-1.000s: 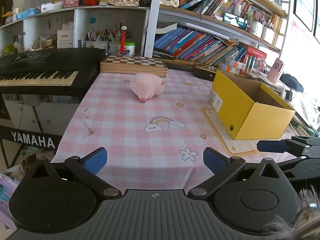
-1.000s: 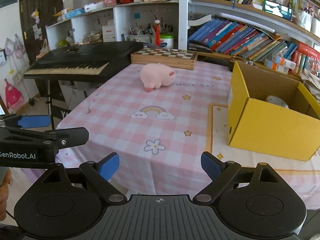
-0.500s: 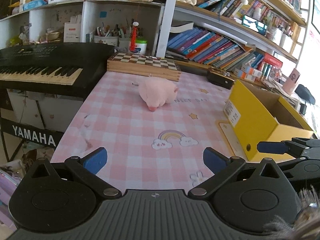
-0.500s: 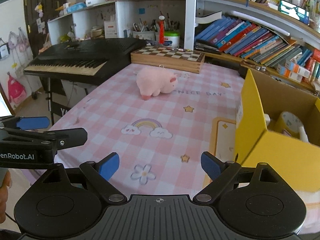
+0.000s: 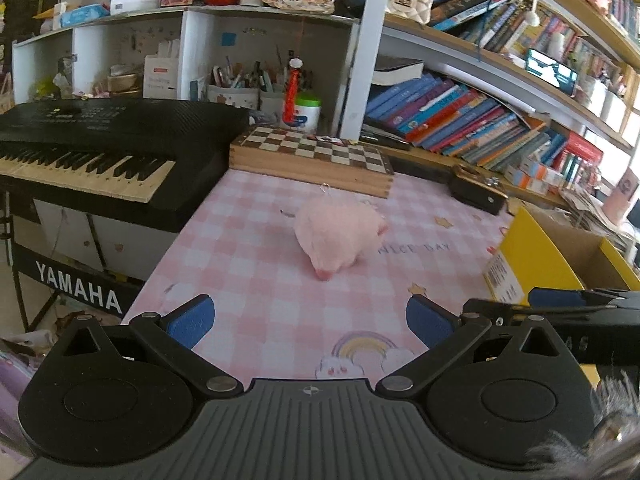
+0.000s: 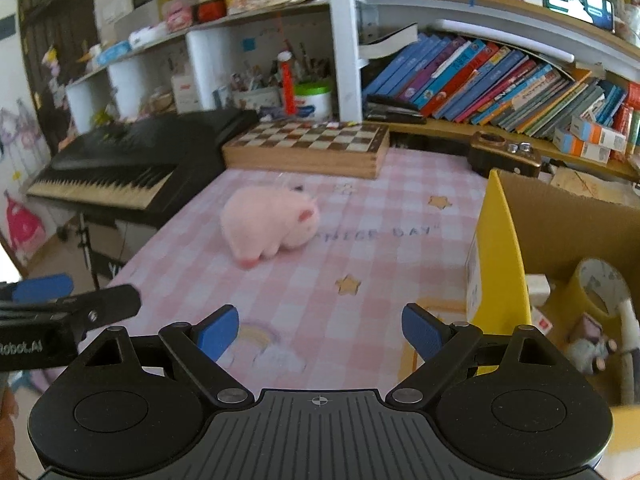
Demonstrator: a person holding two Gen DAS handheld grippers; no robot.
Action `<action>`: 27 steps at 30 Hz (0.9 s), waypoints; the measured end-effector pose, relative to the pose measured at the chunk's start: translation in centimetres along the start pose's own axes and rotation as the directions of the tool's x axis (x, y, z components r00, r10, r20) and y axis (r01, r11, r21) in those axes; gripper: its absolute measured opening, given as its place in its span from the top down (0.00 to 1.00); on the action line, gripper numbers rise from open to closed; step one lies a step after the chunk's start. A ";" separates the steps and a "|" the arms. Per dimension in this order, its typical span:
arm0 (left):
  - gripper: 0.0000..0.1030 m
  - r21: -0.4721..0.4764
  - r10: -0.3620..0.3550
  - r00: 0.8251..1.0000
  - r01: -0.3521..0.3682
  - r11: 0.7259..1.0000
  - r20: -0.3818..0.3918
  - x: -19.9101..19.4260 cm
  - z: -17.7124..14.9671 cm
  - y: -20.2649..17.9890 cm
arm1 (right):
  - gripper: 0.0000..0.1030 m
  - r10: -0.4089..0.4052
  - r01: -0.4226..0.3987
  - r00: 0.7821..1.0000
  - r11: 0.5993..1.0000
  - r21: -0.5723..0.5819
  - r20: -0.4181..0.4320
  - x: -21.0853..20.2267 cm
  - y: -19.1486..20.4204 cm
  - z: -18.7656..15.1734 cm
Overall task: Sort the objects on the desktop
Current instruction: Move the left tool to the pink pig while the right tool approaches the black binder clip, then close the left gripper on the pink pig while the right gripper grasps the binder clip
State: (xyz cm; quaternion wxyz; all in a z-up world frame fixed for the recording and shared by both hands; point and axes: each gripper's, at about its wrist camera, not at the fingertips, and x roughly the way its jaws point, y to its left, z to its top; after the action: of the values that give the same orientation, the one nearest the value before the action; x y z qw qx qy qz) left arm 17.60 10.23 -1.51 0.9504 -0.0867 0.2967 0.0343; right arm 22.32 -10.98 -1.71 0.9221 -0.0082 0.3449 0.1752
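Cluttered bookshelves fill the background; in front of them stands a table with a pink-and-white checked cloth (image 5: 256, 264) printed with stars and a rainbow. Landmark: pink plush pig toy (image 5: 338, 236), lying on the cloth mid-table, snout toward the cameras, touching nothing else.

- Wooden folding chessboard box (image 5: 312, 162): behind the pig, at the table's far edge, apart from it.
- Black Yamaha keyboard (image 5: 100, 148): left of the pig, off the table's left edge.
- Yellow cardboard box, open top (image 6: 500, 264): right of the pig, well apart. Inside it are a roll of yellow tape (image 6: 596, 288) and small items too blurred to name.
- Dark brown small case (image 5: 478, 194): behind and to the right of the pig, near the shelf.

Left gripper (image 5: 310, 318): blue-padded jaws spread wide, nothing between them, short of the pig and not touching it.
Right gripper (image 6: 320, 334): jaws also wide apart and empty, near side of the pig, yellow box just beside its right finger.
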 end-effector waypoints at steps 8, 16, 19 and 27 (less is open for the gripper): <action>0.00 0.006 0.034 0.999 -0.034 0.999 -0.014 3.2 1.3 -0.7 | 0.12 0.007 -0.007 1.000 1.000 0.009 0.022 3.0 -1.3 3.0; 0.00 0.022 0.046 0.998 -0.045 0.999 -0.039 7.4 3.4 -0.9 | 0.12 0.038 -0.038 0.999 0.999 0.010 0.027 6.0 -1.7 5.5; 0.00 0.028 0.036 0.998 -0.035 0.999 -0.058 9.6 3.8 -1.1 | 0.12 0.050 -0.050 0.998 0.999 -0.009 0.033 7.1 -1.7 6.6; 0.00 0.048 -0.043 0.998 0.046 0.998 -0.049 15.1 4.7 -2.3 | 0.12 0.086 -0.086 0.996 0.996 -0.025 0.015 10.0 -2.0 9.0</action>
State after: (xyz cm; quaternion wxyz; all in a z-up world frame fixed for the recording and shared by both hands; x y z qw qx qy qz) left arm 32.85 9.03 -5.97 0.9455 -0.0705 0.3180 0.0037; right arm 35.67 -8.45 -1.42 0.9162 -0.0033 0.3355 0.2190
